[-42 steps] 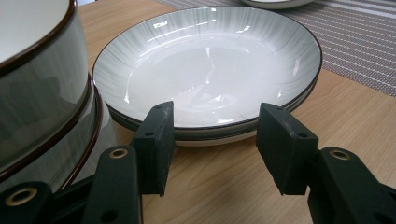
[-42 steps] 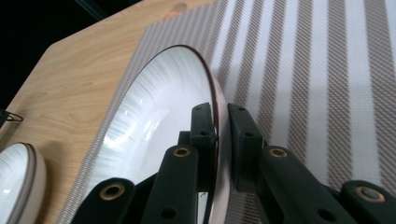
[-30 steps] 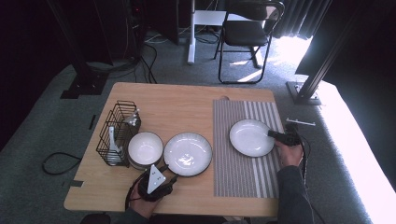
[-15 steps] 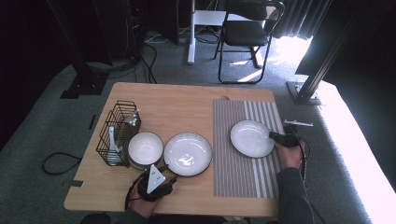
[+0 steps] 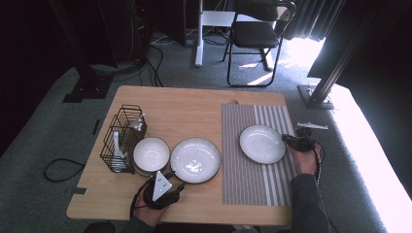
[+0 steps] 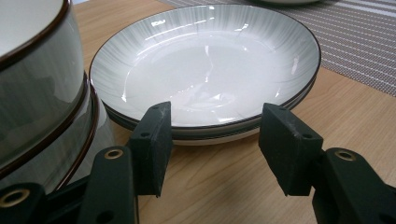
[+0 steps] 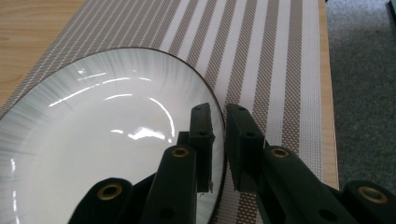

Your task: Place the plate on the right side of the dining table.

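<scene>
A white plate with a dark rim (image 5: 261, 143) (image 7: 107, 140) lies flat on the striped placemat (image 5: 257, 184) (image 7: 261, 56). My right gripper (image 5: 287, 140) (image 7: 218, 111) straddles its right rim. Its jaws stand nearly together with a slim gap at the rim, and they have just been opening a little. A stack of similar plates (image 5: 194, 159) (image 6: 205, 60) sits mid-table, with stacked bowls (image 5: 151, 154) (image 6: 32, 70) to its left. My left gripper (image 5: 178, 185) (image 6: 215, 140) rests low at the stack's near rim. Its jaws have just been opening wider, with nothing between them.
A black wire basket (image 5: 121, 136) holding utensils stands at the left of the wooden table (image 5: 184, 107), touching the bowls. The placemat runs close to the table's right edge. A folding chair (image 5: 257, 34) stands on the carpet beyond the table.
</scene>
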